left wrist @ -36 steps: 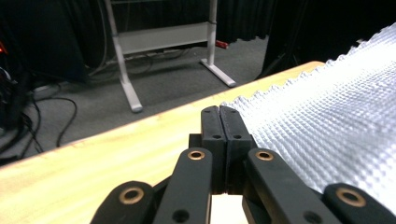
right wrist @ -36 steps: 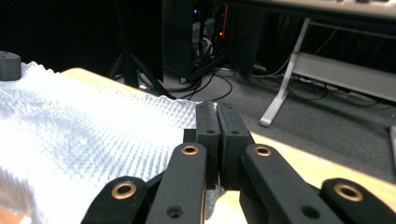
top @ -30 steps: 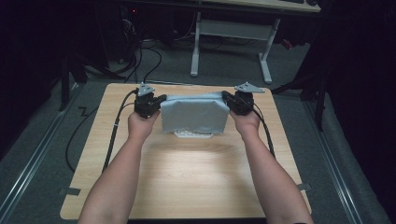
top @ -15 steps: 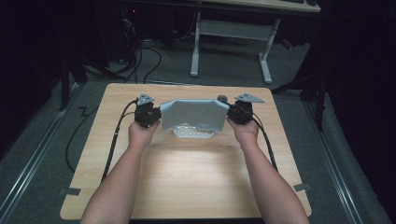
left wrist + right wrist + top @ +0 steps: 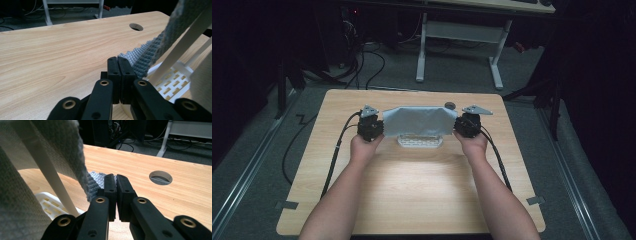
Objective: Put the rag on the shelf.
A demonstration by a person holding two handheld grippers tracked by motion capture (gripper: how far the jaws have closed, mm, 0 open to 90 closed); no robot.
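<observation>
A grey-blue waffle cloth (image 5: pixel 417 121) hangs stretched between my two grippers, draped over a white slotted rack (image 5: pixel 421 142) on the wooden table (image 5: pixel 412 195). My left gripper (image 5: pixel 382 128) is shut on the cloth's left corner; in the left gripper view its jaws (image 5: pixel 117 61) meet tightly, with cloth (image 5: pixel 147 57) bunched at the tips. My right gripper (image 5: pixel 456 127) pinches the right corner. Its jaws (image 5: pixel 112 178) have just been opening a little: a thin slit shows between the pads, with the cloth (image 5: pixel 96 178) still caught at their tips. White rack bars (image 5: pixel 50 172) rise under the cloth.
A round cable hole (image 5: pixel 450 105) lies in the table just behind the cloth. Black cables (image 5: pixel 337 150) trail from both grippers along the forearms. Beyond the table's far edge stand white desk legs (image 5: pixel 422 45) and floor cables.
Both hands have come down and slightly away from me with the cloth. It was held up spread out and now hangs lower, draped over the white rack.
</observation>
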